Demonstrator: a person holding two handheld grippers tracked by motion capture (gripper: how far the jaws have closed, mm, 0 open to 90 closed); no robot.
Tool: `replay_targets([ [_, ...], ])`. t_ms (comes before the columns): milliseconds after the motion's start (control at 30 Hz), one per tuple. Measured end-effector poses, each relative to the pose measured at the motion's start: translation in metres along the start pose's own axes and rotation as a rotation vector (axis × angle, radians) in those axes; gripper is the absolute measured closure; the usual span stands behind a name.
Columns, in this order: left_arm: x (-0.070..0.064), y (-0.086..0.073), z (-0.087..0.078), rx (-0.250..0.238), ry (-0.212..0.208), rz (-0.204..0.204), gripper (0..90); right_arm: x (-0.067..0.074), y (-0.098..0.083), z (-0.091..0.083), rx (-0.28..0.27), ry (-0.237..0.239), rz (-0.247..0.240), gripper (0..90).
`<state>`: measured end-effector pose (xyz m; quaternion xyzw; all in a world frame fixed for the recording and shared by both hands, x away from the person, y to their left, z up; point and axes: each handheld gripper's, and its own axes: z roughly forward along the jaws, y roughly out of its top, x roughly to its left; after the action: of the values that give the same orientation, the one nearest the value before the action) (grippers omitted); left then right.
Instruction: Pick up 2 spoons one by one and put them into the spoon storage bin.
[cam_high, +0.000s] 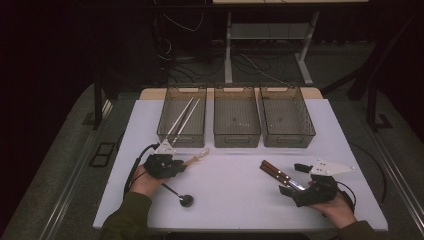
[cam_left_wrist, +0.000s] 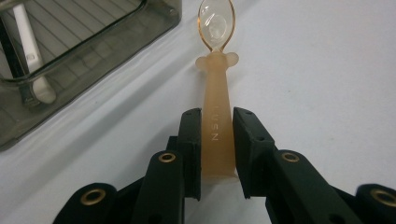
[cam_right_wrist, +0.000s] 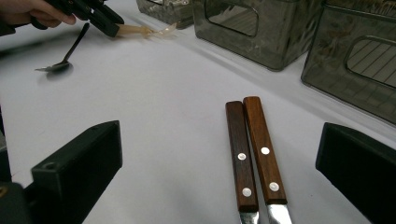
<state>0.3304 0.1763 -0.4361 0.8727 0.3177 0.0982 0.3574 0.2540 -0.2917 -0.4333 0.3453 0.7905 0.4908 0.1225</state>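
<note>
My left gripper (cam_high: 186, 164) (cam_left_wrist: 217, 126) is shut on the handle of a translucent orange plastic spoon (cam_high: 198, 157) (cam_left_wrist: 217, 93). The spoon lies low over the white table (cam_high: 235, 200), its bowl pointing towards the left bin (cam_high: 161, 112). In the right gripper view the same spoon (cam_right_wrist: 140, 31) sticks out of the left gripper (cam_right_wrist: 105, 21) at the far left. My right gripper (cam_high: 292, 179) (cam_right_wrist: 219, 137) is open wide. Two wooden-handled knives (cam_high: 275, 173) (cam_right_wrist: 252, 149) lie side by side on the table between its jaws, untouched.
Three grey see-through bins stand in a row at the back: the left one holds white chopsticks (cam_high: 184, 117) (cam_left_wrist: 25, 42), then the middle (cam_high: 236, 137) and right bin (cam_high: 287, 139). A dark metal spoon (cam_high: 186, 201) (cam_right_wrist: 63, 51) lies near the front left.
</note>
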Motion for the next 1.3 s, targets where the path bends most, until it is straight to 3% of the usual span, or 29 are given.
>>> replay_targets([
  [833, -0.017, 0.017, -0.018, -0.101, -0.054, -0.013, 73.3, 0.0, 0.0, 0.0, -0.002, 0.0, -0.001, 0.8],
  [1300, -0.025, 0.038, -0.023, -0.157, -0.069, -0.029, 73.3, 0.0, 0.0, 0.001, 0.003, 0.0, -0.004, 0.8],
])
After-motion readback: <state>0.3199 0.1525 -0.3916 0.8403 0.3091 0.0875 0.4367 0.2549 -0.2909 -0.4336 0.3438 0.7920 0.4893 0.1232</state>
